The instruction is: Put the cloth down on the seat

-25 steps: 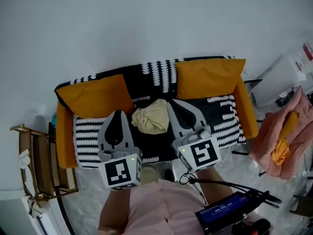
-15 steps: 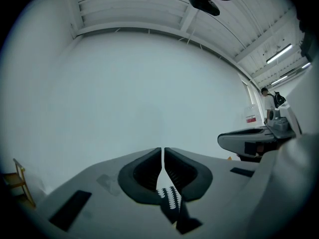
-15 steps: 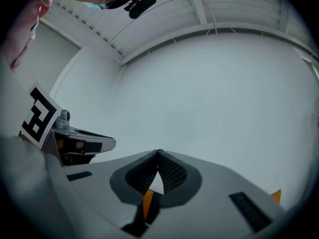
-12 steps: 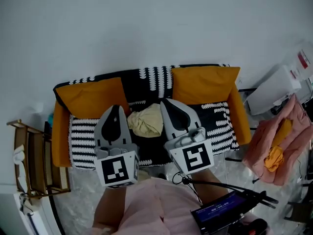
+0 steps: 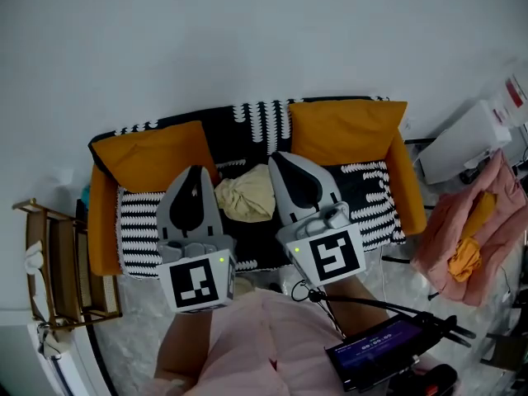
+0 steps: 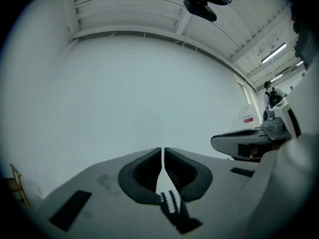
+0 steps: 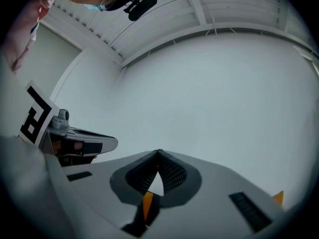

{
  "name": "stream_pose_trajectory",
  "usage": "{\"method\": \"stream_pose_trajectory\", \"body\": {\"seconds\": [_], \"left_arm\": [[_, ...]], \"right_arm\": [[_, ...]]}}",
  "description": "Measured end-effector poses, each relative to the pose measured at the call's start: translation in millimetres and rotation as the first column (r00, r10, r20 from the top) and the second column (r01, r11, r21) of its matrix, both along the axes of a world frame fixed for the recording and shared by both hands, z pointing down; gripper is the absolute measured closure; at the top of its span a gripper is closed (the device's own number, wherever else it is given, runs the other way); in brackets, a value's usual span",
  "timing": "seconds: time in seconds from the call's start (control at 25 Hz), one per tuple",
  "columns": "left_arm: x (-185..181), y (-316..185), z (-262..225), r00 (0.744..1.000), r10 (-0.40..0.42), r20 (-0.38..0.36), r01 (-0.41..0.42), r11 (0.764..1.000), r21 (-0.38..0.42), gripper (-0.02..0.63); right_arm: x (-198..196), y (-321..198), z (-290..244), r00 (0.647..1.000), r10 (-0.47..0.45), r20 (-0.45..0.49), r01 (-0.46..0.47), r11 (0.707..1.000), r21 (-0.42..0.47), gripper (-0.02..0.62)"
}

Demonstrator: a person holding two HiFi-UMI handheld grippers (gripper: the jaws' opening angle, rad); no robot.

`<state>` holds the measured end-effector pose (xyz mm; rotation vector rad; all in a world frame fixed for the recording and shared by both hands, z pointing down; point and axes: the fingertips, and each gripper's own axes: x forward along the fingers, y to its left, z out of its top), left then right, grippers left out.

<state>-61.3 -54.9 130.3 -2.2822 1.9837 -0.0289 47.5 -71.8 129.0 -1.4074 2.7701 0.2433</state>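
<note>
the crumpled pale yellow cloth (image 5: pixel 246 195) lies on the seat of the black-and-white patterned sofa (image 5: pixel 375 209), between the left gripper (image 5: pixel 195 184) and the right gripper (image 5: pixel 290 172). both grippers have their jaws closed on nothing and point up at the white wall, so the cloth appears released and the task done. orange cushions (image 5: pixel 157 157) stand behind the cloth, while a wooden rack (image 5: pixel 58 262) and pink garments (image 5: pixel 470 221) flank the sofa well apart, obstructing nothing.

pale yellow cloth (image 5: pixel 245 195), crumpled in a heap, lies on the black-and-white striped seat (image 5: pixel 375 200), centre, toward the far side.
</note>
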Motion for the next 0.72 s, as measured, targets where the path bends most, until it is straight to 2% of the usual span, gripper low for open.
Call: {"method": "stream_pose_trajectory", "body": {"seconds": [0.72], "left_arm": [[5.1,-0.4,1.7,1.0,0.003,0.014,-0.003,1.0,-0.006,0.58]], "right_arm": [[3.3,-1.1,1.4,1.0,0.01,0.018,-0.01,1.0,-0.001,0.595]]}}
